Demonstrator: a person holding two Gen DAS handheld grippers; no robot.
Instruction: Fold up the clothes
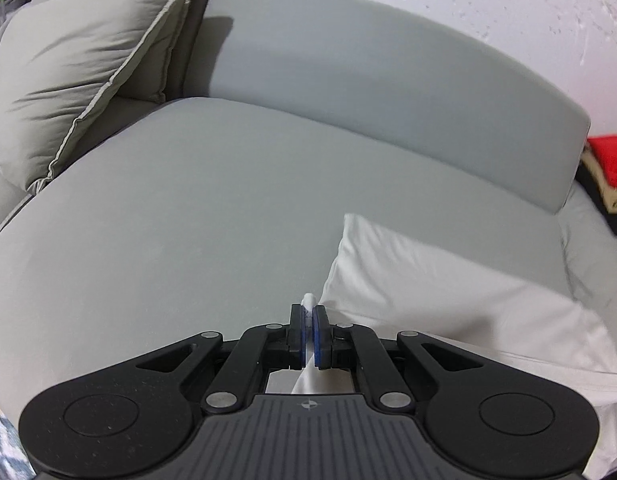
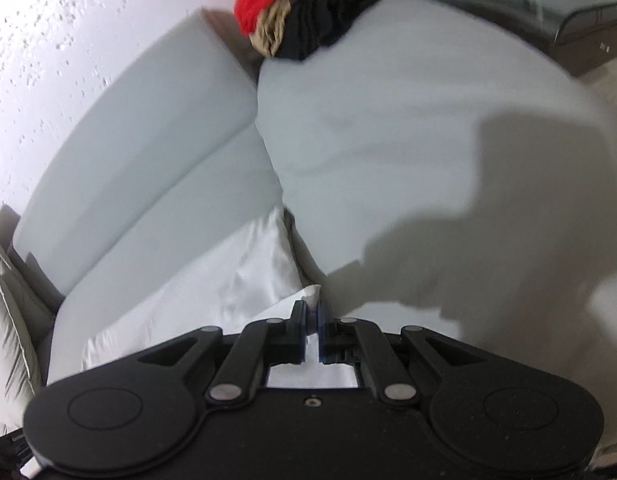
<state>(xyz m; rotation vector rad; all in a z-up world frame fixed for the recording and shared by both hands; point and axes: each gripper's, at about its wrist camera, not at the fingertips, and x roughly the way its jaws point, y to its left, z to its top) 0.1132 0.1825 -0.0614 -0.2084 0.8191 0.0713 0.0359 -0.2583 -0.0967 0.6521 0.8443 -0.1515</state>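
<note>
Grey sofa against a white textured wall — cushions at one end.

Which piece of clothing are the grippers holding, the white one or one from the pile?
The white garment: the left gripper and right gripper pinch it; the red and black pile lies untouched.

A cloth is lying on the sofa seat before the backrest, cushions leaning at the seat's left end, a clothes pile sitting at its right end.
</note>
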